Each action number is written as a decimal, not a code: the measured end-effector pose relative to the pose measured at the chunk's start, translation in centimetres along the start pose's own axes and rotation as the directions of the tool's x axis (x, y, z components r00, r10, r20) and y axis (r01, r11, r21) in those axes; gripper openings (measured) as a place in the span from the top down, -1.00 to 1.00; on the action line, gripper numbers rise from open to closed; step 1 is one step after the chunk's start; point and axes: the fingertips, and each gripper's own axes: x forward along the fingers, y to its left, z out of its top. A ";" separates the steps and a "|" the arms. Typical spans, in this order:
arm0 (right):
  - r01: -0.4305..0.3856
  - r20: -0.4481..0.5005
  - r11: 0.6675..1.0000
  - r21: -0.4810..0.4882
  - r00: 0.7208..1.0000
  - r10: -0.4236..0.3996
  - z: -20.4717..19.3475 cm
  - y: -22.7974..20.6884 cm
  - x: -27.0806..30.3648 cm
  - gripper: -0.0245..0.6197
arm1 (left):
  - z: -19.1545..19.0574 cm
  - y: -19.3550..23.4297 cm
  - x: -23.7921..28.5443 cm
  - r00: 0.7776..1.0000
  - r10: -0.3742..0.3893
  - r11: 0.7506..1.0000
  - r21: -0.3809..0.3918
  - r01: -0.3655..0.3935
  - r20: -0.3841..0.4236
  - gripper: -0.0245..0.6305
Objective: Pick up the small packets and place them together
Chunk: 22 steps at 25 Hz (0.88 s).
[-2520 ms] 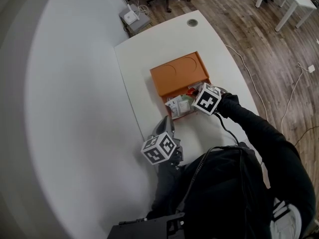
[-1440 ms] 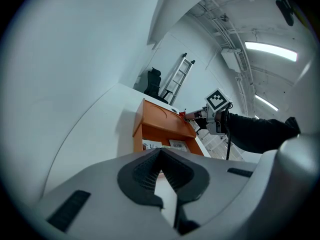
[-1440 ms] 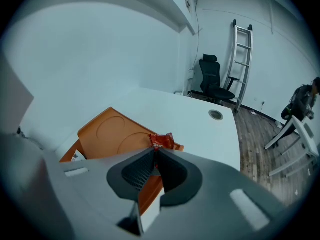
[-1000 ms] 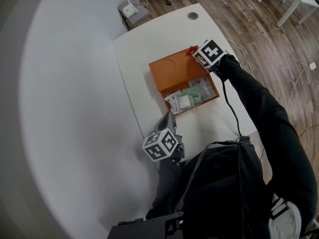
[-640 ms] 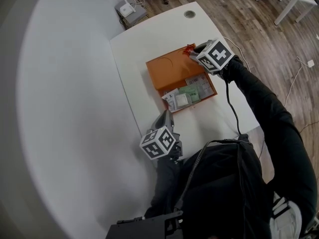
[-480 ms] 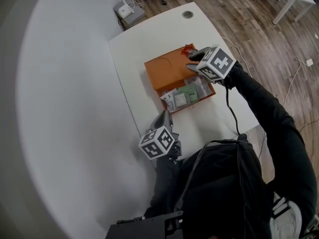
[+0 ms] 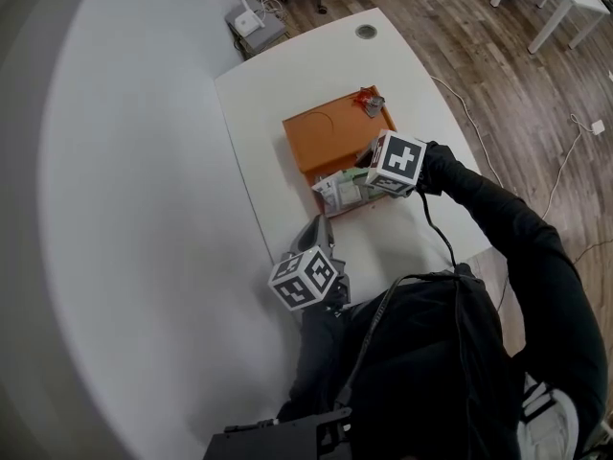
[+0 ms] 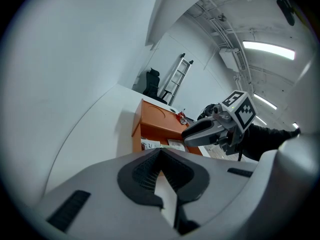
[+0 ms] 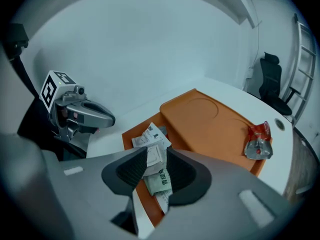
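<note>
Red packet (image 7: 367, 101) on far right corner of orange box (image 7: 330, 137). Right claw (image 9: 155, 159) over packet pile (image 7: 343, 192) at box's near end, jaws just been opening, wide, empty. Left claw (image 8: 160, 151) closed, idle. Next, we reckon: pinch top packet, carry beside red one.

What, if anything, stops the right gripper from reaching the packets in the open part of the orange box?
Probably nothing, so yes. The right gripper hangs above the packets; its fingers have just been opening and grip nothing, and that part of the orange box has no cover.
</note>
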 end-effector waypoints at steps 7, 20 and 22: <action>-0.017 -0.128 1.000 0.008 0.992 0.017 -1.5 0.0 3.7 0.56 | -0.1 0.5 -0.6 1.000 0.014 1.000 -0.017 -0.014 0.011 0.93; -0.042 -0.213 0.993 0.107 0.975 0.065 -3.9 0.0 6.6 0.62 | -0.3 1.1 -1.0 0.999 0.029 0.999 -0.028 -0.028 0.017 0.93; -0.044 -0.216 0.993 0.112 0.974 0.067 -4.0 0.0 6.8 0.66 | -0.3 1.2 -0.9 0.999 0.030 0.999 -0.027 -0.030 0.015 0.93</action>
